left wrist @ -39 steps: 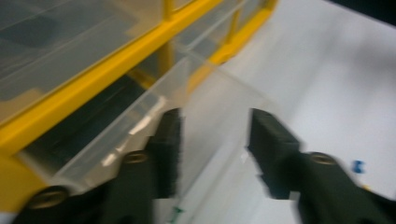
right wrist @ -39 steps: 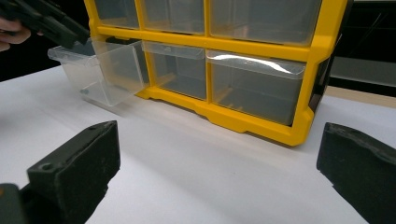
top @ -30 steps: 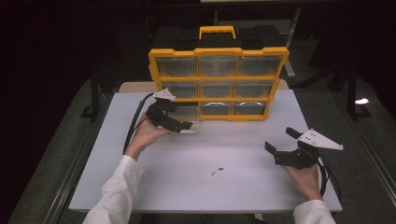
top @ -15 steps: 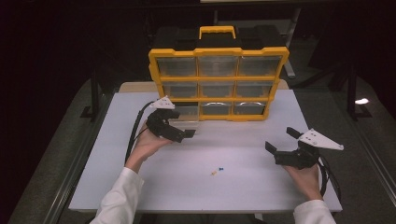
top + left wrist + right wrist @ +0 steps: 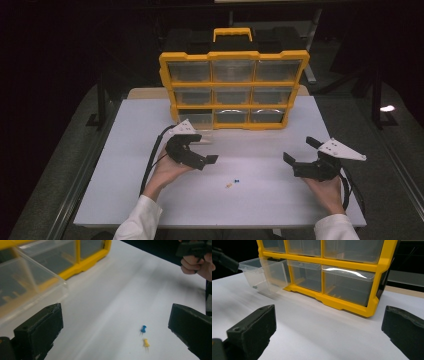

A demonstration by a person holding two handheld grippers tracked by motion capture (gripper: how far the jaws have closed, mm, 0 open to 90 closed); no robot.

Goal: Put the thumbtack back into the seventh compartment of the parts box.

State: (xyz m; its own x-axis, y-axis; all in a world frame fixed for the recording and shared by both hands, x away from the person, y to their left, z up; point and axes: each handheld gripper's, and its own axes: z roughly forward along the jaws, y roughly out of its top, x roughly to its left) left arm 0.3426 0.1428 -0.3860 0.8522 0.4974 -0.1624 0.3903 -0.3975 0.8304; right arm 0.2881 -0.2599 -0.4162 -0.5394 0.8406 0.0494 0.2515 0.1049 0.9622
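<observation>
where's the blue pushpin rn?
High view: blue pushpin lies on the white table, centre front, beside the yellow pushpin, between both grippers.

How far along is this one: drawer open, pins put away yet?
Done: the bottom-left drawer of the yellow organizer is pulled out. In hand: the left gripper, open, points toward the blue pin and yellow pin. Left: both pins lie loose on the table; the right gripper waits open.

Open tabletop (image 5: 260, 200) around both pins; pulled-out drawer (image 5: 265, 275) juts beside the left tongs (image 5: 207, 150).
</observation>
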